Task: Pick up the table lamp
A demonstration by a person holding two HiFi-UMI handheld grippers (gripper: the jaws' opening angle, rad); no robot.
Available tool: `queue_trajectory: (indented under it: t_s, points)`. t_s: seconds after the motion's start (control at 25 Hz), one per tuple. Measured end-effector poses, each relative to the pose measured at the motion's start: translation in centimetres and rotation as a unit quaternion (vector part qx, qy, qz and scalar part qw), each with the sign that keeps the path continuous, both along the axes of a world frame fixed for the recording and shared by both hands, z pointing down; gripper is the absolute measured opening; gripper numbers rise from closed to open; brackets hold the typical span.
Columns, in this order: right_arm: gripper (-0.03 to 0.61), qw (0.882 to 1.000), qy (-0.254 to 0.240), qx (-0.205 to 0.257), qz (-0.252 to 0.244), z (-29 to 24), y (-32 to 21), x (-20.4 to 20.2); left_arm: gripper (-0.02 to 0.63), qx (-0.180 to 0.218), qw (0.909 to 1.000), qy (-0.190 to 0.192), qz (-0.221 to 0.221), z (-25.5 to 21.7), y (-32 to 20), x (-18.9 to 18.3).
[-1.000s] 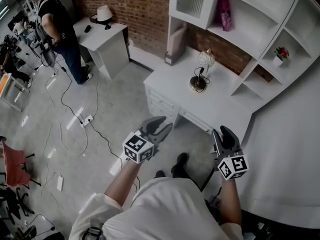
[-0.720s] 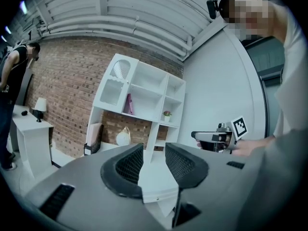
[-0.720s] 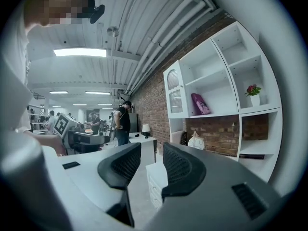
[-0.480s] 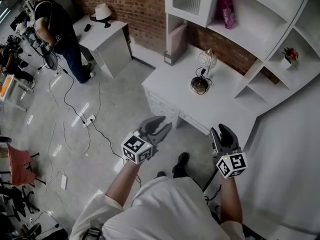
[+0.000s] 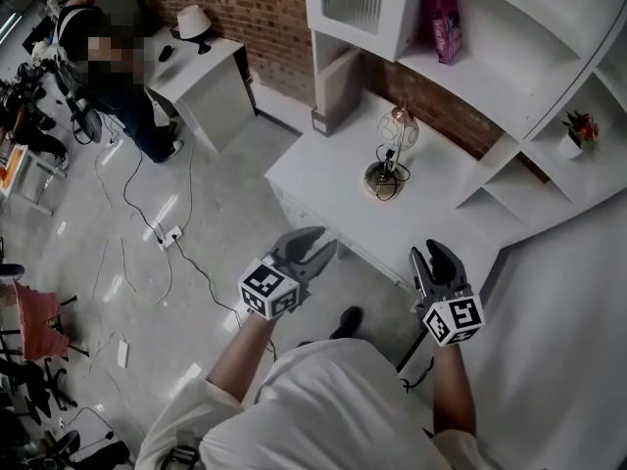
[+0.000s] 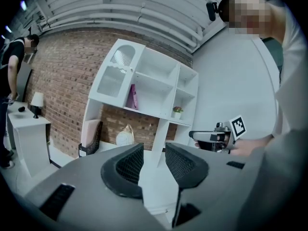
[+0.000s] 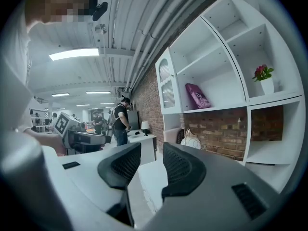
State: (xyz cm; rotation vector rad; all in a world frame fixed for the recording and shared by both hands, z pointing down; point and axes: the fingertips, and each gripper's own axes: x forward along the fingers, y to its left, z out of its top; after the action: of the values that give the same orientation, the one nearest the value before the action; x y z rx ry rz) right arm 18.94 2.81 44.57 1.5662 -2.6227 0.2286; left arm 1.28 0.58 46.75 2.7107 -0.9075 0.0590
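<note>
Left gripper [image 5: 312, 239] and right gripper [image 5: 438, 256], jaws parted and empty, hover just short of the white desk [image 5: 323, 179]. The table lamp [image 5: 390, 155] stands on the desk, well apart from both. In the shelf unit [image 5: 490, 62] above, one compartment holds a pink package [image 5: 440, 6], another a potted flower [image 5: 577, 131].

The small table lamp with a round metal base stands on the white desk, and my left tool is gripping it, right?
No: the head view shows the left tool open, empty, short of the white desk. The round-based table lamp does stand there.
</note>
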Motion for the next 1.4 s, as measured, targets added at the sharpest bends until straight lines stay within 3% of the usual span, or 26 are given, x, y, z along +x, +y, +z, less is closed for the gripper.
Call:
queue_trajectory:
  t_s: [0.44, 0.84, 1.4]
  points:
    - [0.156, 0.999, -0.016, -0.008, -0.029, 0.9, -6.7, 4.5, 0.153, -0.008, 0.9996, -0.015, -0.024, 0.7, -5.8, 4.8]
    - [0.155, 0.999, -0.024, -0.021, -0.043, 2.1, -10.4, 5.3, 0.153, -0.028, 0.9987, -0.026, -0.035, 2.2, -8.9, 5.8]
    - [0.155, 0.998, -0.009, -0.052, -0.020, 4.8, -18.6, 4.1, 0.152, -0.039, 0.9990, -0.017, 0.015, 5.1, -18.5, 6.6]
